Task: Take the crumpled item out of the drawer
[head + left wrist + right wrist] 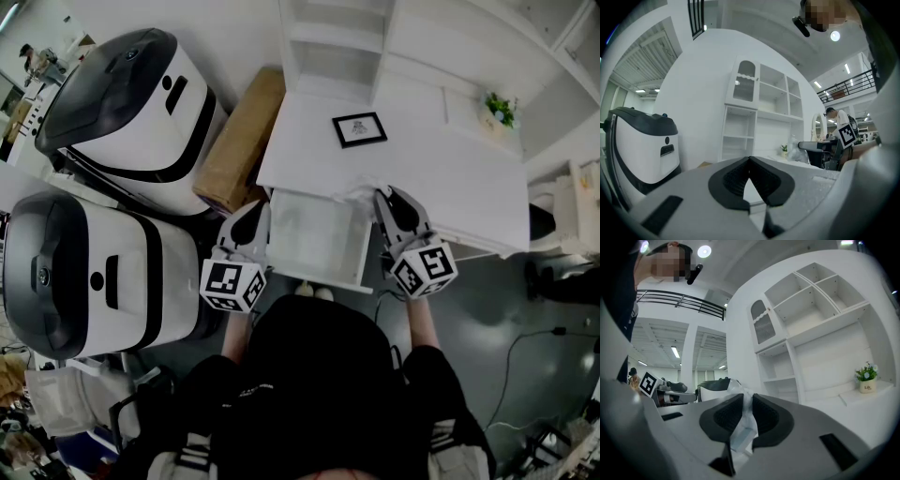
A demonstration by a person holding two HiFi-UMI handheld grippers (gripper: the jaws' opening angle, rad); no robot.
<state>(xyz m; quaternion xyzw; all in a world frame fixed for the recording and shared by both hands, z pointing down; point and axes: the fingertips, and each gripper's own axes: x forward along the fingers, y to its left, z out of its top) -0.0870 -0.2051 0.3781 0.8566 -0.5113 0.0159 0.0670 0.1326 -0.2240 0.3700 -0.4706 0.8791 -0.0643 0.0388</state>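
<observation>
The crumpled item is pinched between the pads of my right gripper. The jaws are closed in on it, leaving only the narrow slot that it fills. It is a pale, wrinkled strip, and its long axis runs along the jaws. One end bunches back toward the gripper body, and the other pokes out past the tips, up and to the left.

In the head view, my right gripper sits at the far right corner of the open drawer, right by the edge of the white desk. A bit of the crumpled white stuff shows just off its tips. I cannot tell whether it hangs above the drawer or touches it. The drawer's pale bottom shows across most of its width.

My left gripper has its pads meeting at the tips with nothing between them. It sits at the drawer's left side, beside a cardboard box.

On the desk are a framed picture and, further right, a small potted plant. White shelves stand behind them.
</observation>
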